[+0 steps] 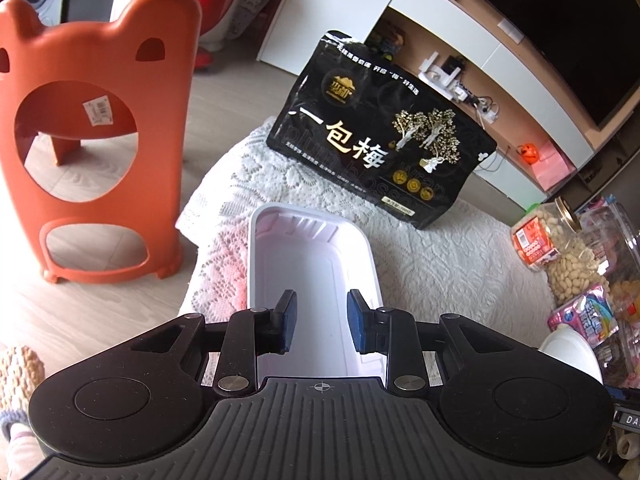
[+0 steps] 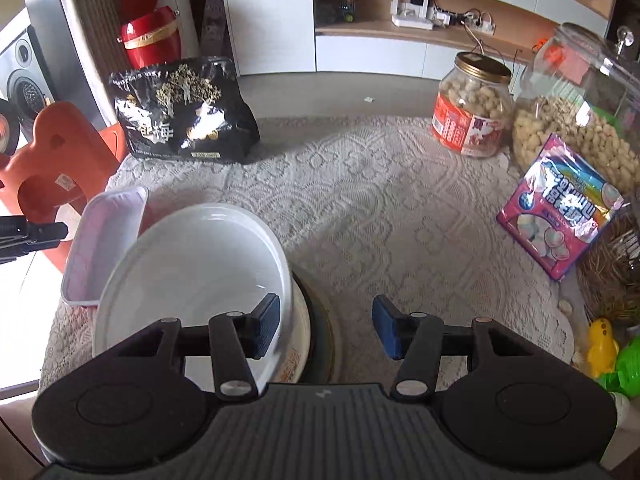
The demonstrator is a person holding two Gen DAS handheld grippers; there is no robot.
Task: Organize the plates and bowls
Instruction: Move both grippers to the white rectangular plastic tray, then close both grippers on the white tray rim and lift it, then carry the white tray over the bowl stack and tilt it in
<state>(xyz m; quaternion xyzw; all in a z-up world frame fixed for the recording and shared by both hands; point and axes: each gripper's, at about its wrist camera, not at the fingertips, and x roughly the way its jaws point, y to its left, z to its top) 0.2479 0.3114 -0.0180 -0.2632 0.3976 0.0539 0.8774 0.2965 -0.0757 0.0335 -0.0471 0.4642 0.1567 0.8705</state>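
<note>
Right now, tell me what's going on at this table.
A person is sorting dishes with a pair of tongs in each hand. The left tongs hang open above the white rectangular plastic tray on the lace tablecloth. The right tongs are open over the rim of the white round bowl, which sits on a stack of other dishes.

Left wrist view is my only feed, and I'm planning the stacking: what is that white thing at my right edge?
Observer: A round white bowl, tilted, sitting atop a lower bowl on a dark plate.
Operator: Is the right claw holding it?
Observer: No. The right claw is open, straddling the white bowl's right rim.
Operator: What's on its other side?
Observer: The rectangular tray lies just left of it. Their edges overlap in view, so I cannot tell whether they touch.
</note>
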